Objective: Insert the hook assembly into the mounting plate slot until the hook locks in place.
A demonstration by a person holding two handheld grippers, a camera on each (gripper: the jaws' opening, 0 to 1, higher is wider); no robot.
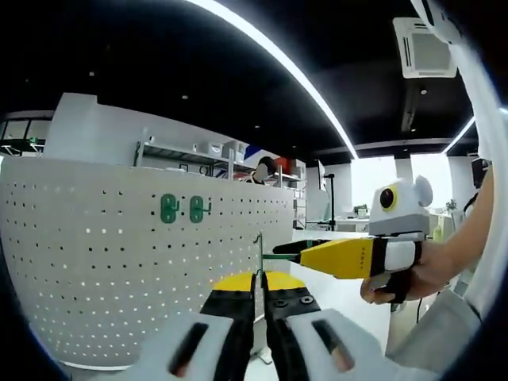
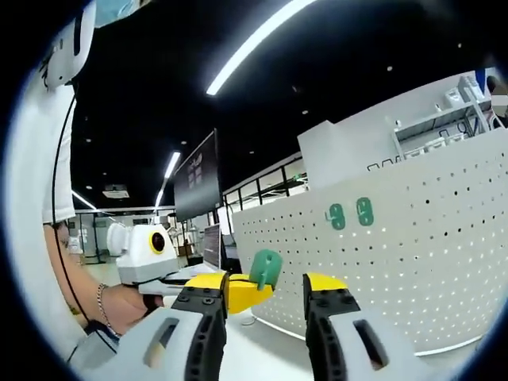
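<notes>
The left gripper (image 1: 259, 287) was clamped on a green hook (image 2: 265, 270), the right gripper (image 2: 266, 292) stood open and empty just beside it, and two more green hooks (image 1: 183, 209) hung on the white pegboard (image 1: 119, 262) beyond.

The white pegboard (image 1: 119, 262) stands as a wall ahead, its face bare and open to approach except where two green hooks (image 1: 182, 209) already hang side by side high on it. In the left gripper view, the right gripper (image 1: 278, 252) crosses in from the right, blocking that side near the board's edge.
</notes>
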